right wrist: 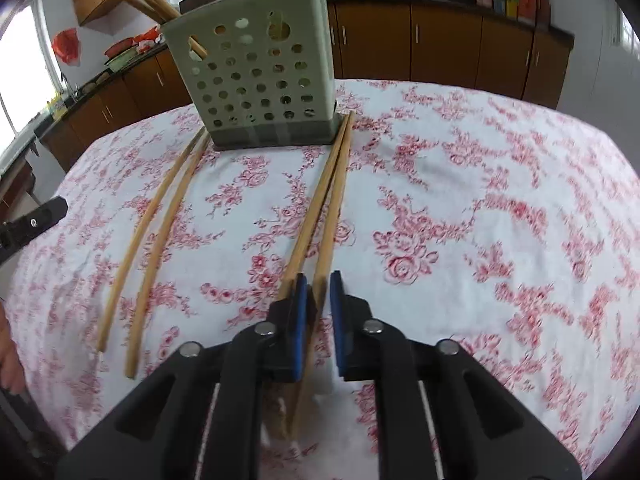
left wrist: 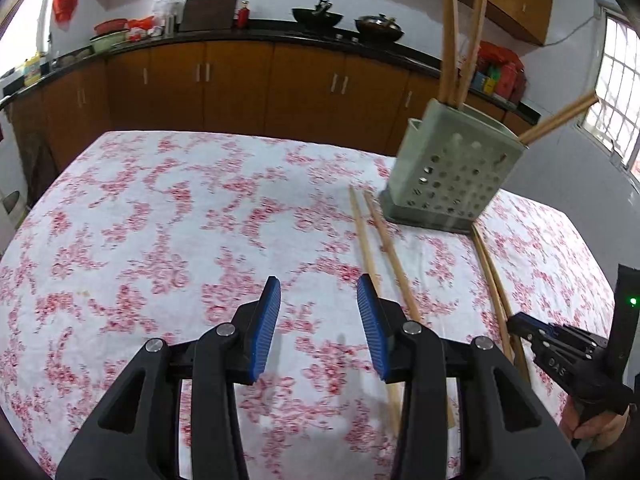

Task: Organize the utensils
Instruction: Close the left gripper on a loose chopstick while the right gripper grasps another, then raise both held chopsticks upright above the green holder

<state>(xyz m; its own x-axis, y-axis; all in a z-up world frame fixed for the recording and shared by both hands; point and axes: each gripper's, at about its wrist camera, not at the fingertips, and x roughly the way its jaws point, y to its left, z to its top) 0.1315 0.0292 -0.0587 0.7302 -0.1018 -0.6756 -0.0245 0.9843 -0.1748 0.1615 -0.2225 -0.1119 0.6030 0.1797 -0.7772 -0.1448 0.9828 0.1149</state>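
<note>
A grey-green perforated utensil holder stands on the floral tablecloth with several wooden chopsticks sticking out of it. Two loose pairs of chopsticks lie in front of it. My right gripper is down on the right-hand pair, jaws nearly together, with one stick pinched between the blue pads and the other running under the left finger. My left gripper hovers open over bare cloth, just left of the other pair; one stick passes under its right finger. The right gripper also shows at the left view's edge.
The table is covered by a white cloth with red flowers. Brown cabinets and a dark counter with pots, bowls and bottles run behind it. A window is at the right. A person's hand holds the right gripper.
</note>
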